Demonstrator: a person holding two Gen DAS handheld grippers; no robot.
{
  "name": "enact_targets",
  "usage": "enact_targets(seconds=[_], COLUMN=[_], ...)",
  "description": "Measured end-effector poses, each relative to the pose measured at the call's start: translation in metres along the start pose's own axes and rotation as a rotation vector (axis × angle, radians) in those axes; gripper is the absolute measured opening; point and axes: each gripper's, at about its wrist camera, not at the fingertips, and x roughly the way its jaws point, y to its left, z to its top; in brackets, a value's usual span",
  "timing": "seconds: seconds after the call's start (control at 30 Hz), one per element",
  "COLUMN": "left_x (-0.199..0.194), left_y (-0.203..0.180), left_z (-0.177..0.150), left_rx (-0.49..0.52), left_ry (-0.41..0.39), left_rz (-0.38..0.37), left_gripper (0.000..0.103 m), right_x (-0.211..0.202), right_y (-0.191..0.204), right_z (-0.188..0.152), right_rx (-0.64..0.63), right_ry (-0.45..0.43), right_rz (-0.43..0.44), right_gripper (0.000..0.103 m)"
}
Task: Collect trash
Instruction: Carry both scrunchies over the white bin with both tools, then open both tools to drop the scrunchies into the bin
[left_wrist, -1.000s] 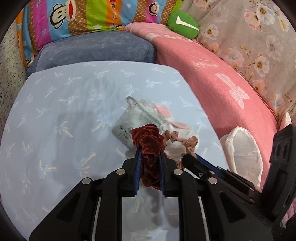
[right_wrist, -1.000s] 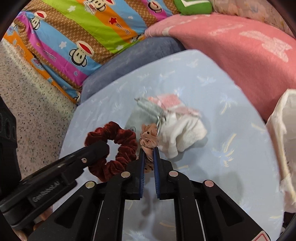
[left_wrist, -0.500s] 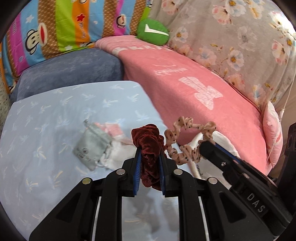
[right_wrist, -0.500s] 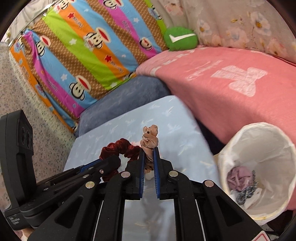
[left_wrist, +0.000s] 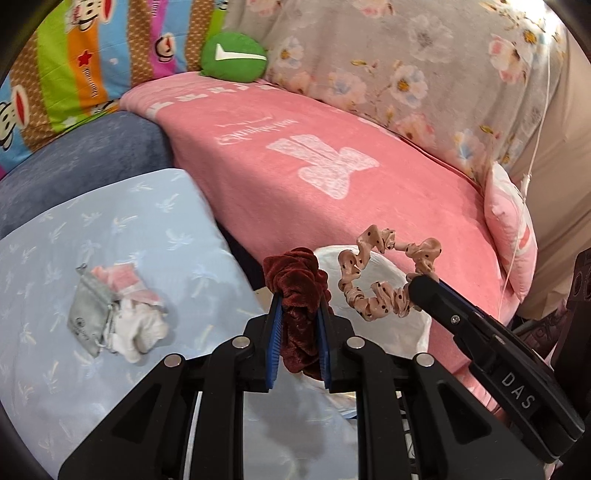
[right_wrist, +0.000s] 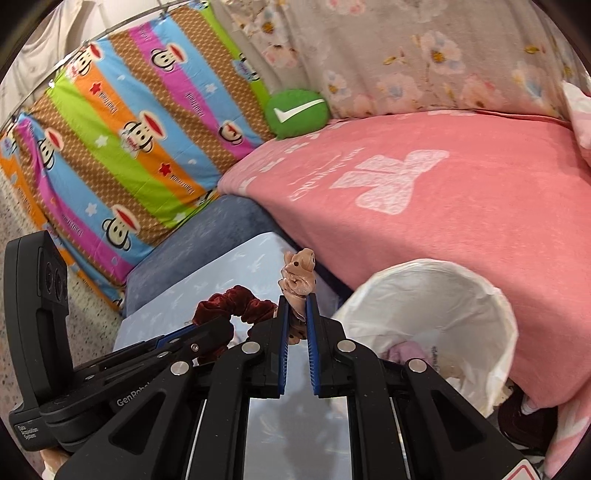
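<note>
Bin (right_wrist: 495, 314) holds pinkish scraps; left tool (left_wrist: 298, 325) pinches maroon scrunchie (left_wrist: 295, 280), right tool (right_wrist: 295, 321) pinches dotted scrunchie (right_wrist: 297, 273).

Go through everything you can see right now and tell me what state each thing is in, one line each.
left gripper: shut on the dark red scrunchie.
right gripper: shut on the pink dotted scrunchie.
dark red scrunchie: lifted, pinched.
pink dotted scrunchie: lifted, hanging as a loop.
trash bin: open, lined with a white bag, some items inside.
grey pouch: lying on the blue sheet among crumpled cloth.
</note>
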Motion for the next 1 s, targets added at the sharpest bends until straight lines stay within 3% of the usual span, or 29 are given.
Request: enact_targets(seconds=[0.23, 0.5, 0.67, 0.73, 1.0], left_x=[0.020, 0.033, 0.036, 0.035, 0.034], left_y=[-0.030, -0.047, -0.051, -0.051, -0.047], left_z=[0.000, 0.000, 0.000, 0.000, 0.000], left_rx=[0.039, 0.063, 0.069, 0.067, 0.063], left_ry=[0.049, 0.078, 0.078, 0.074, 0.060], left_rz=[-0.064, -0.070, -0.070, -0.062, -0.029], left_gripper=[0.018, 0.021, 0.032, 0.046, 0.051], right_x=[-0.012, -0.015, -0.014, -0.013, -0.011], right_y=[-0.036, -0.054, -0.059, -0.060, -0.057], right_z=[-0.004, -0.003, -0.003, -0.002, -0.002], right_rx=[0.040, 0.065, 0.071, 0.072, 0.066], right_ry=[-0.010, -0.014, -0.013, -0.012, -0.012], right_rz=[-0.052, -0.077, -0.083, -0.083, -0.089], right_gripper=[0.010, 0.010, 0.010, 0.010, 0.017])
